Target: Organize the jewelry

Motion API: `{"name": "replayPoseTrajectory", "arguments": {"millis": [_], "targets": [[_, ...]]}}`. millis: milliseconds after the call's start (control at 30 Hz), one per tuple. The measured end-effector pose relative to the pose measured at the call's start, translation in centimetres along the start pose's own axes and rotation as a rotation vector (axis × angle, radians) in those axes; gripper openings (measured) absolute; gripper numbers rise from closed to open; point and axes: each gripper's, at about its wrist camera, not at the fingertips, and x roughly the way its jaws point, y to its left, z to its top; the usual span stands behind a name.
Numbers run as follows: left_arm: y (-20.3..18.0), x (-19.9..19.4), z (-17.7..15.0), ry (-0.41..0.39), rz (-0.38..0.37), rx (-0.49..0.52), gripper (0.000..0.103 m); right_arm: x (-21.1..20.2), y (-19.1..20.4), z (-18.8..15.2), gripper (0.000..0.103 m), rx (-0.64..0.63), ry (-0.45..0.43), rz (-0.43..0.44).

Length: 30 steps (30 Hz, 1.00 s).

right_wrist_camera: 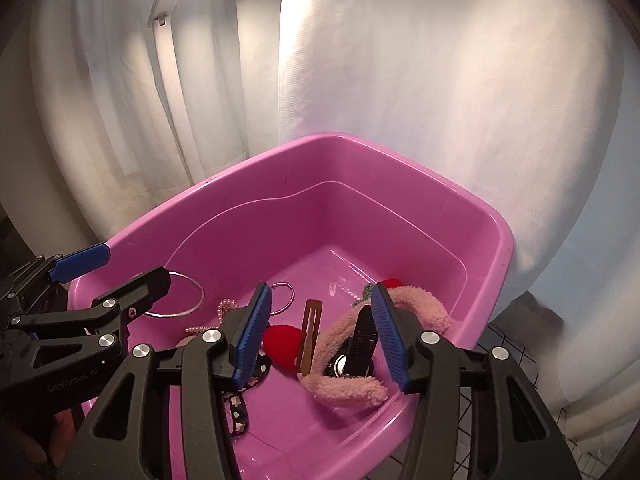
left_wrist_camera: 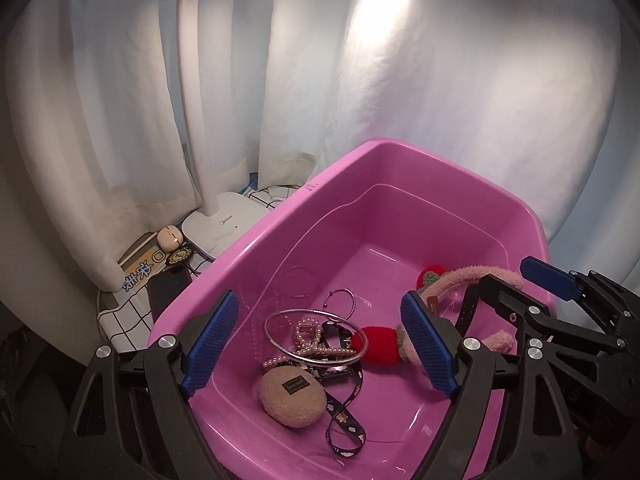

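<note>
A pink plastic tub (left_wrist_camera: 280, 236) holds the jewelry. In the left wrist view a silver bangle (left_wrist_camera: 280, 350) lies over a pearl hair clip (left_wrist_camera: 308, 332), next to a beige fuzzy puff (left_wrist_camera: 292, 398), a patterned black ribbon (left_wrist_camera: 344, 420) and a small ring hoop (left_wrist_camera: 342, 300). My left gripper (left_wrist_camera: 320, 344) hangs open above this pile, touching nothing. My right gripper (right_wrist_camera: 320, 338) is open over a brown hair clip (right_wrist_camera: 310, 332), a red pompom (right_wrist_camera: 282, 346), a pink fuzzy headband (right_wrist_camera: 424, 308) and a black watch strap (right_wrist_camera: 362, 340). Its pads press on none of them.
A white lamp base (left_wrist_camera: 224, 228) stands left of the tub, with a small earbud case (left_wrist_camera: 168, 238), a dark phone (left_wrist_camera: 168, 290) and a printed packet (left_wrist_camera: 140, 268) on a grid-patterned cloth (left_wrist_camera: 120, 320). White curtains (left_wrist_camera: 440, 100) hang close behind. The two grippers sit side by side over the tub.
</note>
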Motion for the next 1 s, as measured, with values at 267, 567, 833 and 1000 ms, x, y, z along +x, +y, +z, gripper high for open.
{"name": "replayPoseTrajectory", "arguments": {"millis": [267, 567, 833, 1000], "targets": [[0.8, -0.2, 0.6, 0.068, 0.061, -0.027, 0.096, -1.3, -0.6, 0.0, 0.060, 0.029, -0.016, -0.037], [0.9, -1.0, 0.5, 0.091, 0.121, -0.030, 0.096, -3.0, -0.8, -0.7, 0.061, 0.058, -0.023, -0.043], [1.1, -1.3, 0.3, 0.115, 0.122, -0.048, 0.097, -4.2, -0.4, -1.1, 0.061, 0.053, -0.029, -0.049], [1.2, -1.5, 0.1, 0.119, 0.117, -0.061, 0.097, -4.6, -0.3, -1.3, 0.061, 0.054, -0.033, -0.052]]}}
